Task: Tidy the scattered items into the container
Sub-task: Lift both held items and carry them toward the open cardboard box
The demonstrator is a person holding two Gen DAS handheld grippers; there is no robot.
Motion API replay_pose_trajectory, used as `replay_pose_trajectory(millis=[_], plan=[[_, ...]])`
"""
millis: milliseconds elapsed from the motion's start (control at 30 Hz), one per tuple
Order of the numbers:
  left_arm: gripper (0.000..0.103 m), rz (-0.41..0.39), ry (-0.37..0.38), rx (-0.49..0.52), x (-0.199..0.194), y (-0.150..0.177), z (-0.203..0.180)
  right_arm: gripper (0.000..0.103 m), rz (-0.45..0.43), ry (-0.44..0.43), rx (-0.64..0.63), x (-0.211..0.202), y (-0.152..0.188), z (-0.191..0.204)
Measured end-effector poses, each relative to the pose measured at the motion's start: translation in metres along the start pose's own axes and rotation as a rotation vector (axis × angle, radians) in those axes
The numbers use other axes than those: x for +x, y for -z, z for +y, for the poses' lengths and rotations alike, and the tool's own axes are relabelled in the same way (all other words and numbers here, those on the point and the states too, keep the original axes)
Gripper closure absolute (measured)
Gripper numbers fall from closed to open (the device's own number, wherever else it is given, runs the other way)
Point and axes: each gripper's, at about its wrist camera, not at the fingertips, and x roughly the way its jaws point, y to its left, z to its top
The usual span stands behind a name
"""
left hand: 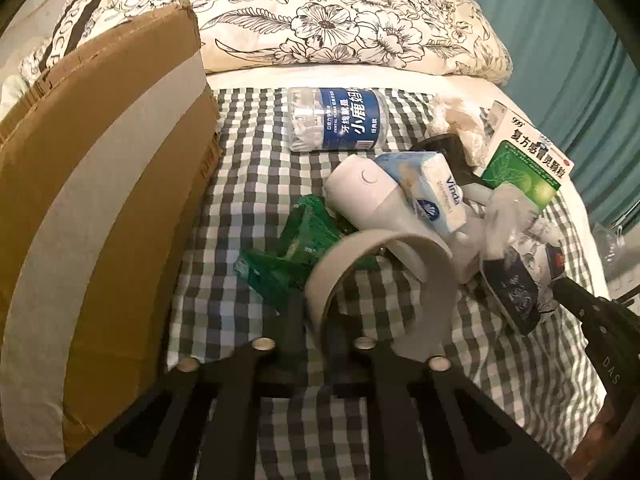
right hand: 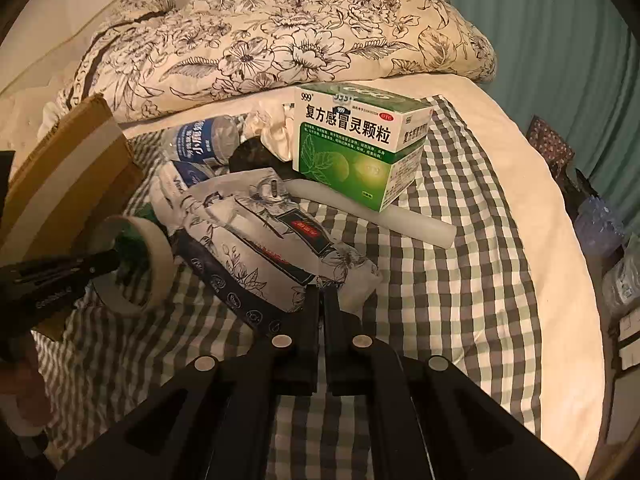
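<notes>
A beige tape roll (left hand: 380,280) is lifted a little above the checked cloth (left hand: 248,184), and my left gripper (left hand: 316,320) is shut on its wall. The open cardboard box (left hand: 100,200) stands just to the left. In the right wrist view my right gripper (right hand: 322,304) is shut on the near edge of a floral-print tissue pack (right hand: 272,248). The left gripper (right hand: 114,260) with the tape roll (right hand: 136,268) shows at the left there. In the left wrist view the right gripper (left hand: 560,284) reaches in from the right onto the floral pack (left hand: 516,280).
On the cloth lie a blue-labelled clear jar (left hand: 336,120), a white handheld device (left hand: 360,196), a Vinda tissue pack (left hand: 432,188), green packets (left hand: 288,252), a green medicine box (right hand: 360,148) and a white tube (right hand: 372,216). A floral duvet (right hand: 300,40) lies behind.
</notes>
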Motion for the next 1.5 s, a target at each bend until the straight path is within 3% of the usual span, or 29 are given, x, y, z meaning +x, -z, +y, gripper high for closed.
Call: replay_pose_trajectory(millis=[500,1133,1500], plan=[[0.1,-0.111,0.012,0.039,-0.045,-0.008,-0.01,0.102,-0.113,-0.01,0.014,-0.057,-0.007,-0.003],[0.1,-0.347,0.003,0.086,-0.159,-0.003,-0.037,0.102,-0.297,0.014,0.01,-0.149,-0.012,0.003],[0.1,-0.432,-0.016,0.062,-0.212,0.005,-0.027,0.102,-0.38,0.017,-0.021,-0.195,-0.017,0.019]])
